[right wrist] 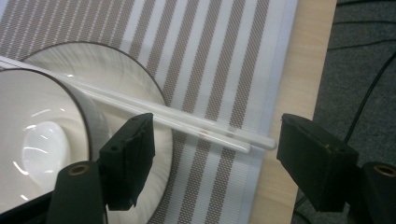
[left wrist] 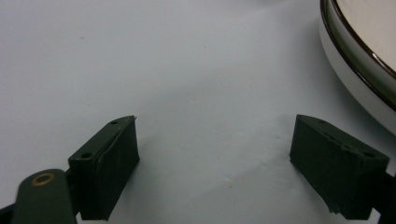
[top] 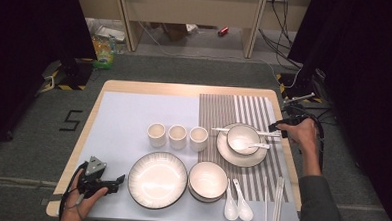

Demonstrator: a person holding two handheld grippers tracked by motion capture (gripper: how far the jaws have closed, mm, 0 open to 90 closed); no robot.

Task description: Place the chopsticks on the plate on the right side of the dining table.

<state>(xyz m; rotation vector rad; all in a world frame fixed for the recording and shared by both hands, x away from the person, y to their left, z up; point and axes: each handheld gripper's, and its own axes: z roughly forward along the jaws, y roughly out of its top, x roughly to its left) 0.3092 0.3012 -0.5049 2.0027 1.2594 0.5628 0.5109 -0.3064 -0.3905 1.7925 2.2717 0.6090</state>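
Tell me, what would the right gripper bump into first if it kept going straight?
Probably the chopsticks lying across the bowl: their ends sit between the open right gripper. Depth is hard to judge.

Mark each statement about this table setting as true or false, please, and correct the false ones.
1. Three cups stand in a row behind the large plate. True.
2. The chopsticks lie across the rim of the bowl on the striped mat. True.
3. The right gripper is shut on the chopsticks. False: its jaws are open, and the chopstick ends lie between them untouched.
4. The left gripper holds the large plate. False: it is open over the bare mat beside the plate.
5. Two white spoons lie right of the near bowl. True.
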